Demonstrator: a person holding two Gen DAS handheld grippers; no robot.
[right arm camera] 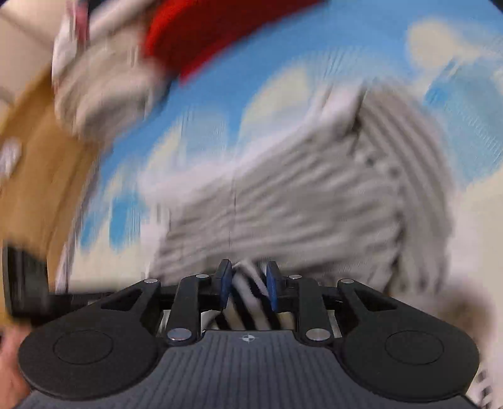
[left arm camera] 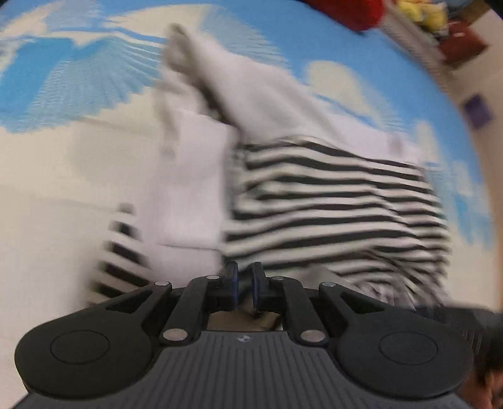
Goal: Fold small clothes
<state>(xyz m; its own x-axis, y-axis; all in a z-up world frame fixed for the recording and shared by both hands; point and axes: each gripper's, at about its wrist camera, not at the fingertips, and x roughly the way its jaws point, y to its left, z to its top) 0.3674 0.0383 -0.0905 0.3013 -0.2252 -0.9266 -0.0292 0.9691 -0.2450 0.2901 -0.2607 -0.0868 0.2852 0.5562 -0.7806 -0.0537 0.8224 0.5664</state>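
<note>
The left gripper (left arm camera: 244,284) has its jaws nearly pressed together with nothing visible between them; the right gripper (right arm camera: 248,283) has its jaws spread a little around striped cloth, grip uncertain through blur. The striped garment (left arm camera: 330,201) lies partly folded on the cloud-print sheet (left arm camera: 78,81). If cloth snags on a pad, the fold could pull apart.

It looks like a home, likely a bedroom or child's room: a sheet printed with blue sky and white clouds (left arm camera: 78,81) covers the surface where a striped garment (left arm camera: 330,201) lies. Yellow soft toys (left arm camera: 424,14) sit at the edge near a red fabric item (right arm camera: 201,34), though blur hides finer detail.
</note>
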